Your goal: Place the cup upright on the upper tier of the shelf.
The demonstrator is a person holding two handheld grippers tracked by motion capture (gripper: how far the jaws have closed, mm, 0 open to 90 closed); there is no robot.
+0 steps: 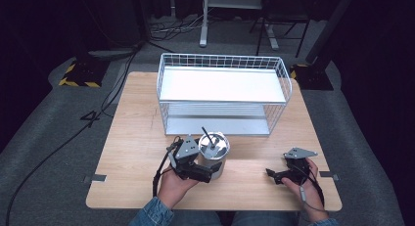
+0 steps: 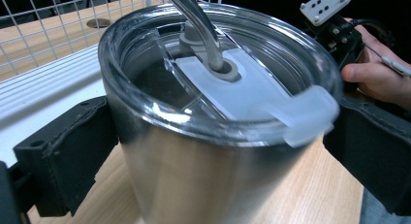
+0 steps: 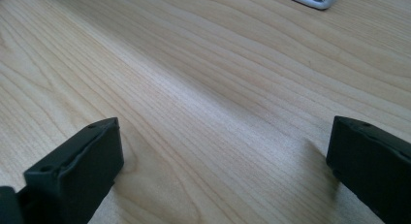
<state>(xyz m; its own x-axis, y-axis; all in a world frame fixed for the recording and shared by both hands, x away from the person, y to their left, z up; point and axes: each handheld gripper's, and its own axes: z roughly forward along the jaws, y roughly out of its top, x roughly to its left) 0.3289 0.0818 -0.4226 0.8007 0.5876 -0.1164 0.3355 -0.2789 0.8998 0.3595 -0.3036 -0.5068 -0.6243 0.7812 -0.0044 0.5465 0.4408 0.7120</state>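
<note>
gripping the steel tumbler (image 1: pixel 214 152) upright, the left gripper (image 1: pixel 199 172) clamps its wall just before the wire rack (image 1: pixel 222 91); the right gripper (image 1: pixel 275 176), beside the tumbler, gapes empty.

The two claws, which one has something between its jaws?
The left claw: its jaws flank the steel tumbler. The right claw stands open over bare table.

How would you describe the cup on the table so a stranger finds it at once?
Find the white wire rack on the wooden table. Just in front of it stands the cup, between the left tongs. It is shiny steel, with a clear lid and a straw.
</note>
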